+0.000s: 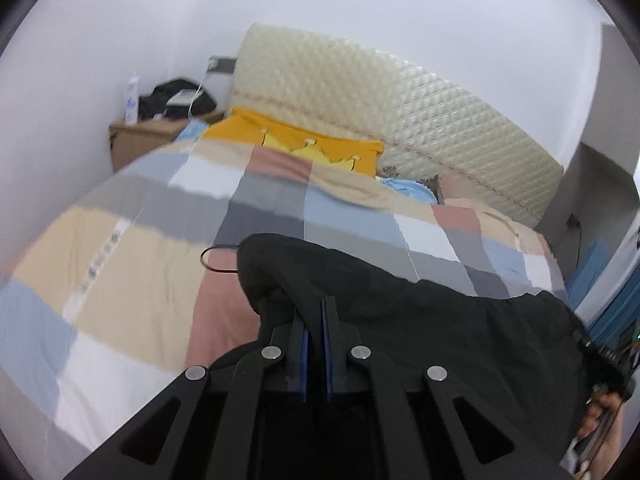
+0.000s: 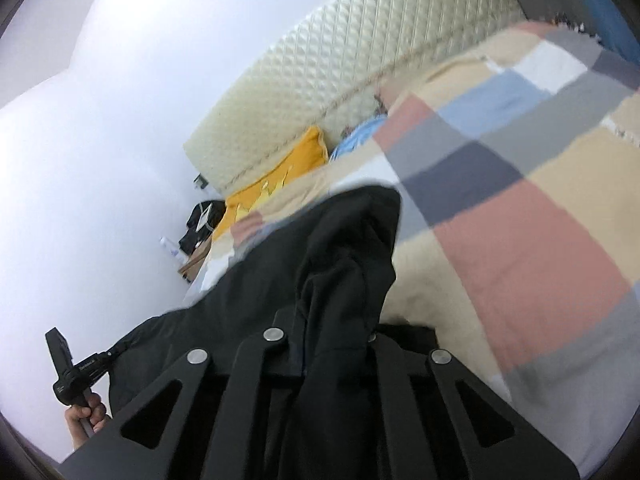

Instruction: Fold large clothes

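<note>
A large black garment (image 1: 440, 320) is lifted off the patchwork quilt (image 1: 140, 260) of a bed and stretches between my two grippers. In the left wrist view my left gripper (image 1: 316, 306) is shut, its blue pads pinching a fold at the garment's edge. In the right wrist view the black garment (image 2: 348, 240) drapes over my right gripper (image 2: 330, 332) and hides its fingertips; the jaws are shut on the cloth. The hand holding the left gripper (image 2: 76, 376) shows at the lower left there, at the garment's other end.
The quilt (image 2: 520, 240) covers the whole bed. A cream quilted headboard (image 1: 400, 92) stands behind a yellow pillow (image 1: 304, 148). A wooden nightstand (image 1: 140, 136) with a black bag and a bottle sits in the left corner. A thin black cord loop (image 1: 212, 260) lies on the quilt.
</note>
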The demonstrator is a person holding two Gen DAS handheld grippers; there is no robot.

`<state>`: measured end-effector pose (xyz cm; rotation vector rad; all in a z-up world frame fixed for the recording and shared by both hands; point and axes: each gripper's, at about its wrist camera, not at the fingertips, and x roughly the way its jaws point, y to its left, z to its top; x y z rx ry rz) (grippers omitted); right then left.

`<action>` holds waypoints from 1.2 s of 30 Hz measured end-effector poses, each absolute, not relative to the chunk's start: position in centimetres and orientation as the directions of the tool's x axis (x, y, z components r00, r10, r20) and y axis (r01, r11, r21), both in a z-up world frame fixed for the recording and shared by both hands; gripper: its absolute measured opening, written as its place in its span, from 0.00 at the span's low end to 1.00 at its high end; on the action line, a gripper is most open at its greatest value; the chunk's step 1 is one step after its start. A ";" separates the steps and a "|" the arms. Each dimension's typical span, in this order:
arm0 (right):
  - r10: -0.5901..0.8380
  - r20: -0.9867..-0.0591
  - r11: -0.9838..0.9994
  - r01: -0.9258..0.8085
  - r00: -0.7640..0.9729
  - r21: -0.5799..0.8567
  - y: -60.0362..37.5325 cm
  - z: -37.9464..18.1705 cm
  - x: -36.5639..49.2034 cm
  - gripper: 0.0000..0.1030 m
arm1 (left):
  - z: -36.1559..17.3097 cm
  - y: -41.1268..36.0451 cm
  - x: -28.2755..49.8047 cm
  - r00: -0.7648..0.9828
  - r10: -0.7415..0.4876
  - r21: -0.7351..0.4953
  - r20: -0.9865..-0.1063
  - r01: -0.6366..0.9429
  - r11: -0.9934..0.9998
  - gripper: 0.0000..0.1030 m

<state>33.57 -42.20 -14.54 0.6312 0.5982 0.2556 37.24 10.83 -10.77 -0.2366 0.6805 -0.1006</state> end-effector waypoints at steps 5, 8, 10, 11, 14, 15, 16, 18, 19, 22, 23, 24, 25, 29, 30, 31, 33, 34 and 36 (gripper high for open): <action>0.344 -0.530 0.827 0.017 0.775 0.562 -42.0 -16.7 35.1 0.06 | -13.4 9.4 40.4 0.721 -0.106 -0.166 -0.685 -0.012 0.986 0.05; 0.351 -0.602 0.822 0.072 0.717 0.565 -42.3 -20.3 35.8 0.06 | -16.2 8.3 41.4 0.671 -0.061 -0.088 -0.739 -0.006 0.996 0.05; 0.357 -0.627 0.819 0.092 0.692 0.567 -42.4 -22.1 35.9 0.07 | -17.9 7.8 41.8 0.641 -0.050 -0.062 -0.766 0.003 0.998 0.05; 0.352 -0.634 0.825 0.092 0.689 0.558 -42.1 -22.4 35.8 0.07 | -18.2 7.6 41.7 0.639 -0.039 -0.049 -0.768 0.003 0.999 0.05; 0.333 -0.649 0.848 0.083 0.684 0.523 -41.8 -22.3 35.6 0.08 | -18.5 7.4 41.4 0.645 -0.021 -0.030 -0.764 -0.003 1.000 0.05; 0.331 -0.650 0.850 0.083 0.684 0.520 -41.8 -22.3 35.6 0.08 | -18.6 7.5 41.3 0.646 -0.020 -0.030 -0.763 -0.004 1.000 0.06; 0.331 -0.651 0.850 0.083 0.683 0.519 -41.8 -22.3 35.4 0.08 | -18.6 7.5 41.2 0.646 -0.021 -0.031 -0.763 -0.005 1.000 0.06; 0.333 -0.656 0.851 0.084 0.677 0.519 -41.8 -22.3 35.1 0.09 | -18.5 7.4 40.9 0.651 -0.010 -0.018 -0.759 -0.005 1.000 0.07; 0.336 -0.657 0.850 0.083 0.675 0.520 -41.9 -22.3 34.8 0.10 | -18.5 7.3 40.8 0.653 0.000 -0.005 -0.758 -0.005 1.000 0.08; 0.319 -0.665 0.850 0.108 0.676 0.516 -42.3 -21.9 33.5 0.16 | -18.3 6.7 40.0 0.663 0.037 0.050 -0.747 0.000 0.999 0.09; 0.312 -0.665 0.851 0.112 0.678 0.513 -42.4 -21.7 33.1 0.19 | -18.1 6.6 39.6 0.664 0.053 0.067 -0.746 -0.005 0.998 0.10; 0.303 -0.668 0.855 0.115 0.680 0.506 -42.4 -21.4 32.7 0.22 | -17.8 6.6 39.1 0.664 0.068 0.075 -0.745 -0.018 0.997 0.15; 0.293 -0.669 0.859 0.118 0.683 0.497 -42.4 -21.1 32.2 0.29 | -17.4 6.8 38.7 0.666 0.072 0.070 -0.742 -0.029 0.997 0.22; 0.262 -0.651 0.868 0.121 0.712 0.482 -42.5 -18.8 29.9 0.47 | -14.4 8.1 36.2 0.704 0.036 -0.030 -0.709 -0.082 0.996 0.59; 0.258 -0.643 0.872 0.113 0.721 0.477 -42.4 -18.3 29.4 0.48 | -13.5 8.4 35.3 0.723 0.032 -0.051 -0.690 -0.094 0.994 0.62; 0.248 -0.636 0.881 0.103 0.731 0.461 -42.1 -17.4 28.6 0.49 | -12.4 8.6 34.3 0.740 0.028 -0.067 -0.672 -0.099 0.993 0.62; 0.224 -0.628 0.896 0.096 0.746 0.434 -41.7 -16.0 27.1 0.68 | -10.3 8.7 32.3 0.764 0.000 -0.103 -0.645 -0.087 0.991 0.63; 0.201 -0.619 0.903 0.102 0.759 0.418 -41.6 -15.1 26.2 0.78 | -9.6 8.5 31.7 0.769 -0.013 -0.116 -0.639 -0.080 0.990 0.65; 0.136 -0.589 0.916 0.126 0.797 0.381 -41.7 -13.4 24.4 0.96 | -7.8 7.6 29.8 0.783 -0.036 -0.126 -0.621 -0.054 0.991 0.67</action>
